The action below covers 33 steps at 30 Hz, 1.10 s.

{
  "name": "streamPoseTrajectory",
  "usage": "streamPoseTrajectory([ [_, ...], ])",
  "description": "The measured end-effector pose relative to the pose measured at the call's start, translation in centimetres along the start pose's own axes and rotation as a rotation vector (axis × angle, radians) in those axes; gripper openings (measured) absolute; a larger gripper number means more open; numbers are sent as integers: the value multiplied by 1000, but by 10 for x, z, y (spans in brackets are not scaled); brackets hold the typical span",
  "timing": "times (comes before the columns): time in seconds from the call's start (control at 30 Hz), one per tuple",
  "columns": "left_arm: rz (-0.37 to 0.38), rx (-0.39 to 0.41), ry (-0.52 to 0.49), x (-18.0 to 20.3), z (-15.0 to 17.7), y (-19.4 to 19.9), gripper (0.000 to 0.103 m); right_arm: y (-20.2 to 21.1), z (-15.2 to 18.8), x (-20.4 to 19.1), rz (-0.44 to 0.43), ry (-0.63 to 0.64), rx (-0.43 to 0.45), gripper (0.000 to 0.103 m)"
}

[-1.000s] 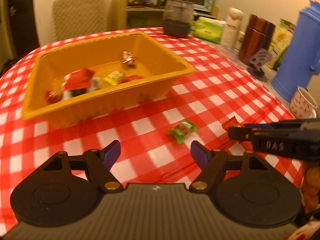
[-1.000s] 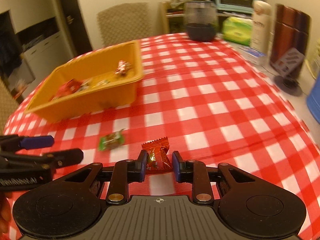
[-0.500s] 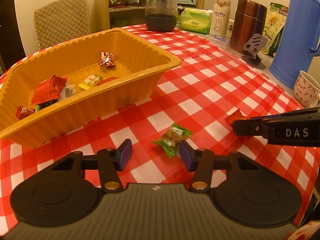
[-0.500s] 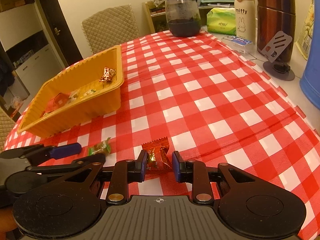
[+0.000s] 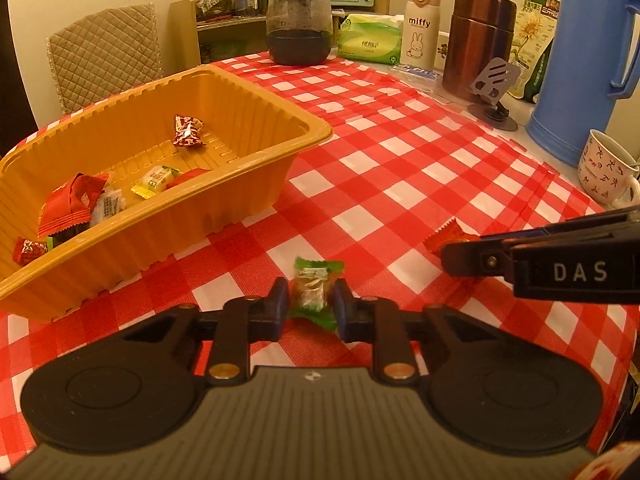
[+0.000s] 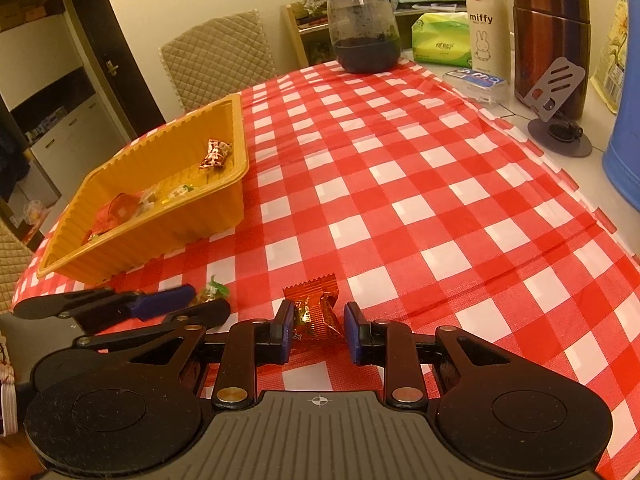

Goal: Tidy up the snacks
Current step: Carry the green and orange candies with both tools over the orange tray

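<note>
Counter (image 5: 420,168) under red check cloth; yellow tray (image 5: 240,200) sits left, several snacks already inside. My left hand-held gripper (image 5: 309,307) is clenched on the green candy (image 5: 314,286); the right hand-held gripper (image 6: 316,330) brackets the orange snack packet (image 6: 314,310), grasping it as far as I can tell. Risk: slick wrappers, held by little, could slip during the carry to the tray. Only the left view shows the mug (image 5: 606,172) near the counter edge.

Red/white check tablecloth (image 5: 400,184), orange tray (image 5: 256,168), green candy (image 5: 314,288), blue jug (image 5: 580,60)
</note>
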<state>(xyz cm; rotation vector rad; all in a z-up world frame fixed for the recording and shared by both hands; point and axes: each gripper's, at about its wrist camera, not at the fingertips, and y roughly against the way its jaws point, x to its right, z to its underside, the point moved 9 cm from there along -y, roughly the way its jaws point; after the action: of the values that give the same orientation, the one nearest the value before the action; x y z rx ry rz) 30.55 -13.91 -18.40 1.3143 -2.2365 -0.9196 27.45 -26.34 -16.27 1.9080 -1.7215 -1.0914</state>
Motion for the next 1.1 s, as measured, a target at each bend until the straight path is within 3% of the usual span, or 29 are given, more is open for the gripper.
streamPoseTrajectory([
  [0.33,-25,-7,99,-13,4,28,19,13,-11,-19,-28,18,38,27],
  [0.73,-93,58,196,-42,-10,95,19,28,-18,-74,-109,123,85,27],
  [1.1,-117,88,253,-62,-12,123,19,38,-27,-113,-156,189,124,27],
])
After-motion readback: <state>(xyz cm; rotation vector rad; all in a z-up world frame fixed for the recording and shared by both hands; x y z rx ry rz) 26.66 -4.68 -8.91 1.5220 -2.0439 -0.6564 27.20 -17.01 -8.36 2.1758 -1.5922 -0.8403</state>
